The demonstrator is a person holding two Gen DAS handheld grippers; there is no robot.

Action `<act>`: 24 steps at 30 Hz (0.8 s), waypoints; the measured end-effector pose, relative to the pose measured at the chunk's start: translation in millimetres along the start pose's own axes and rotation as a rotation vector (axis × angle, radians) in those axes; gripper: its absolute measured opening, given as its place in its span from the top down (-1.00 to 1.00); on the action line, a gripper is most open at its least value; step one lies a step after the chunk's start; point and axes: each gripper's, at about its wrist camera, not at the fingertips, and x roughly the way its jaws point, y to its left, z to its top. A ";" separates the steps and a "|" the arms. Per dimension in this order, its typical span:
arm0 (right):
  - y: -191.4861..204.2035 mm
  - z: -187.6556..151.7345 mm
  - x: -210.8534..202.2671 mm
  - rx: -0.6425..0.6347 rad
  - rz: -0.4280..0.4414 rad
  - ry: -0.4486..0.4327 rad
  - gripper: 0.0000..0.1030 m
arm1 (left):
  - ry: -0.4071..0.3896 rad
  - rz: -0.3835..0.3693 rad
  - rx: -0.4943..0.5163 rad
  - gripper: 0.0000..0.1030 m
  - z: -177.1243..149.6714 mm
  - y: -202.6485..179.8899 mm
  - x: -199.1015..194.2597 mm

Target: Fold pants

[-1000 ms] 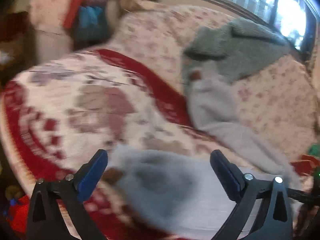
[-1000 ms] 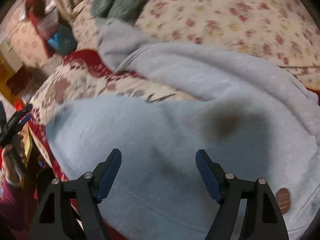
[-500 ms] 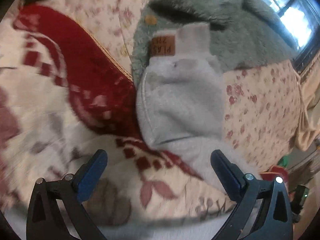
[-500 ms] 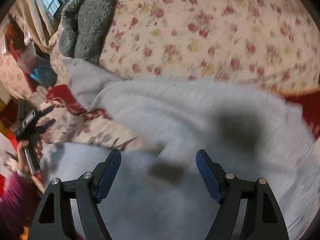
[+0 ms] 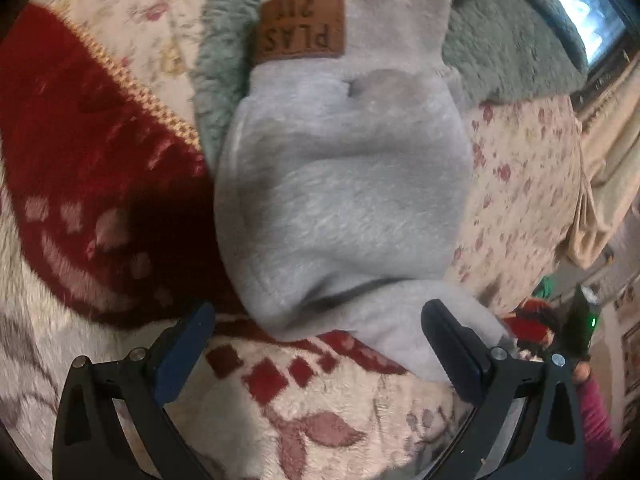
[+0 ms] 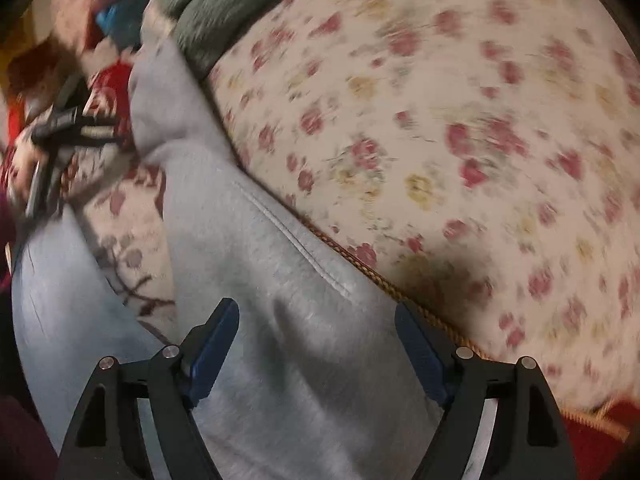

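Left wrist view: the left gripper (image 5: 316,344) hangs spread over the grey pants' (image 5: 344,192) waistband end, where the brown label (image 5: 301,26) lies against a green fleece (image 5: 512,40), likely lining up a grab.

Right wrist view: the right gripper (image 6: 316,344) hangs spread and empty above a pant leg (image 6: 256,240) beside the floral bedspread (image 6: 460,120).

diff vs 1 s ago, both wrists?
The left gripper advanced from one pant leg's hem to the cuff with the brown patch. The right gripper swung from the broad pants seat toward the floral quilt edge. Both remain open, holding nothing; the pants lie unfolded as before.
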 end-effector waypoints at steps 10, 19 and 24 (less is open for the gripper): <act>-38.8 18.4 63.1 0.026 0.138 0.127 -0.64 | 0.088 -0.007 0.070 -0.99 17.4 1.3 43.5; -1.7 12.4 85.6 -0.078 -0.016 0.120 0.58 | 0.048 0.152 0.103 0.27 18.3 -18.5 59.9; 5.2 16.3 48.7 -0.053 -0.067 0.051 0.73 | 0.038 0.119 0.071 0.58 14.9 -28.8 45.9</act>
